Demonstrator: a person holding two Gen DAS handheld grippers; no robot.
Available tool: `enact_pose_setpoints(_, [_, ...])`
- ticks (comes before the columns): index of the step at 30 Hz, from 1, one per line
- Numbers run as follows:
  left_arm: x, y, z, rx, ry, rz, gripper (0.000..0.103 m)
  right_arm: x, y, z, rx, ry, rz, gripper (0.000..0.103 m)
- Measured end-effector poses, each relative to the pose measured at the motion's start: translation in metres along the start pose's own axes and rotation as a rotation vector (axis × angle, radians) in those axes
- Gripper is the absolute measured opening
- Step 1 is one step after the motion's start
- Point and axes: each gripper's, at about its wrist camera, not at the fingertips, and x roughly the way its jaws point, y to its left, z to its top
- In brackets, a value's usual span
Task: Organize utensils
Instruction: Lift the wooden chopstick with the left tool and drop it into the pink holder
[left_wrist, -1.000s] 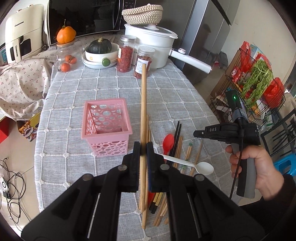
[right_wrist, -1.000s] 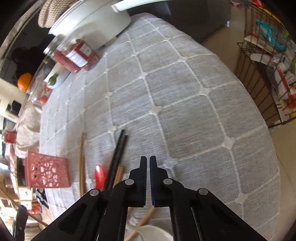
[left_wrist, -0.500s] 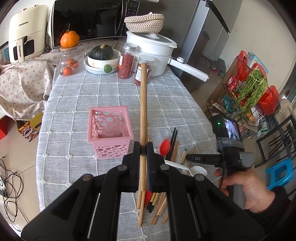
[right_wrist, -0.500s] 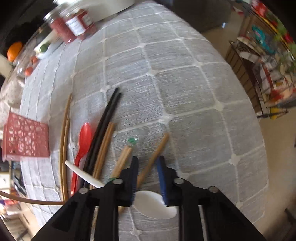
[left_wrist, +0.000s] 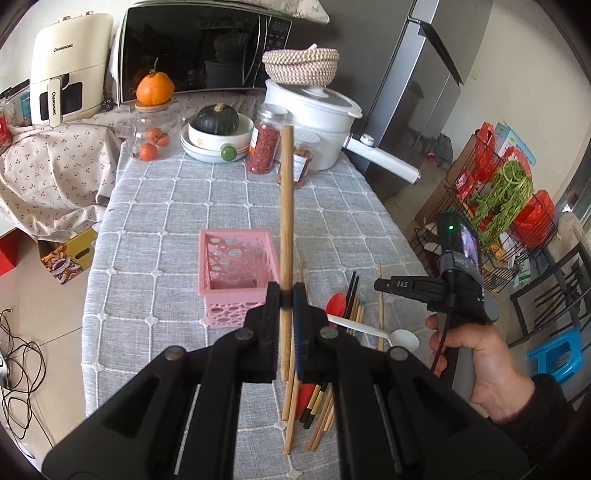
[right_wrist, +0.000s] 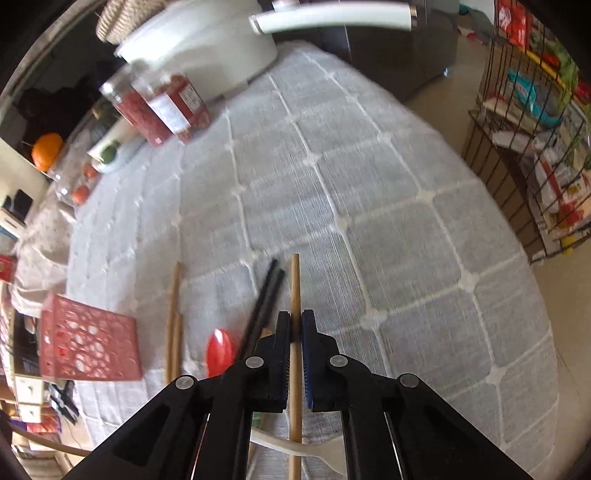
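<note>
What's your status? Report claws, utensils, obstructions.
Left claw shut on long wooden stick. Right claw shut on chopstick. Pink basket empty; nothing blocking it.

- Pink basket (left_wrist: 236, 273): perforated, upright, open.
- Long wooden chopstick (left_wrist: 286, 221): raised, just right of basket.
- Thinner wooden chopstick (right_wrist: 294, 291): raised, right of basket.
- Red spoon (left_wrist: 337, 303), white spoon (left_wrist: 373, 332), black chopsticks (left_wrist: 351, 295): lying right of basket.

Bright daylight, fisheye edges, right-view blur

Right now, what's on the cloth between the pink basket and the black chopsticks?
Right wrist view: two long wooden chopsticks and a red spoon lie between the pink basket and the black chopsticks.
</note>
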Motion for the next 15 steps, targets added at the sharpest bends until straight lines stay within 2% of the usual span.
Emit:
enact_pose_setpoints(3, [-0.008, -0.002, 0.004, 0.003, -0.038, -0.007, 0.007, -0.028, 0.006, 0.004, -0.037, -0.089, 0.033, 0.006])
enact_pose_setpoints(8, [-0.024, -0.004, 0.01, 0.005, -0.123, -0.008, 0.007, -0.077, 0.02, 0.001, -0.141, -0.257, 0.039, 0.006])
enact_pose_setpoints(15, [-0.047, 0.001, 0.02, -0.007, -0.273, 0.01, 0.007, -0.133, 0.033, -0.011, -0.227, -0.398, 0.117, 0.006])
